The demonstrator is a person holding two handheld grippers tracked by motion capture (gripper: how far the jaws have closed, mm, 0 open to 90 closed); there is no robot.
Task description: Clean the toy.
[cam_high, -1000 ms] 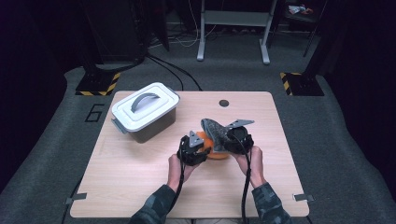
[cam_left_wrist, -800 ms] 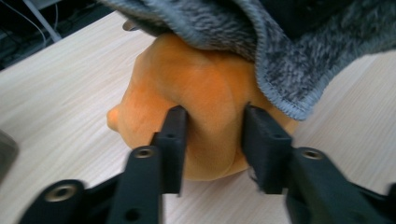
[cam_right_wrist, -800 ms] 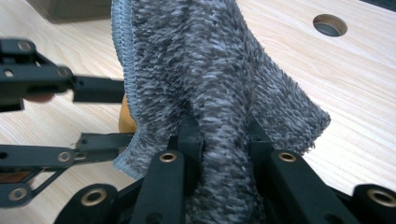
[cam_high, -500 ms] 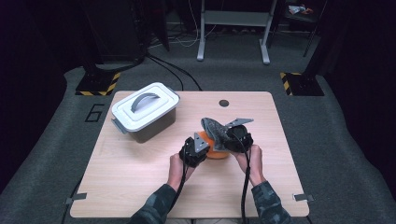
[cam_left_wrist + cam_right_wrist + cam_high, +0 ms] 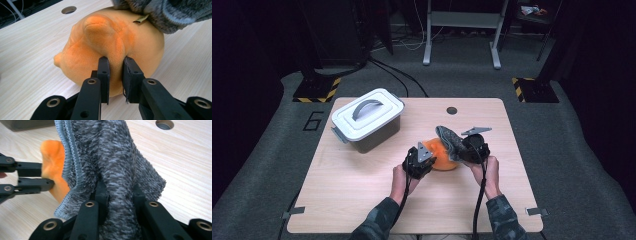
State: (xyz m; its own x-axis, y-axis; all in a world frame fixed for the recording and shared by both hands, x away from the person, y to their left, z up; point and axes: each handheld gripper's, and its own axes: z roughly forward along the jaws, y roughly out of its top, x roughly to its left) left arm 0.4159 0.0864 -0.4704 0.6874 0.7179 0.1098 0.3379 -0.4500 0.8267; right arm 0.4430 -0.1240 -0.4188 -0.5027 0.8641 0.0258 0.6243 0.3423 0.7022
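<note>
An orange plush toy (image 5: 441, 155) (image 5: 110, 47) lies on the wooden table (image 5: 362, 190) near its middle. My left gripper (image 5: 424, 161) (image 5: 115, 62) is shut on a fold of the plush from its left side. A grey fuzzy cloth (image 5: 451, 139) (image 5: 110, 162) is draped over the toy's right side. My right gripper (image 5: 471, 145) (image 5: 117, 187) is shut on a thick fold of that cloth. In the right gripper view the left gripper (image 5: 51, 176) pinches the orange plush (image 5: 53, 157) at the left edge.
A white lidded box (image 5: 367, 117) with a grey handle stands at the table's back left. A round cable hole (image 5: 452, 110) (image 5: 164, 123) sits near the back edge. Both forearms enter from the table's front edge.
Both grippers and the toy have barely shifted. The grey cloth sits slightly more over the plush than one second ago.
</note>
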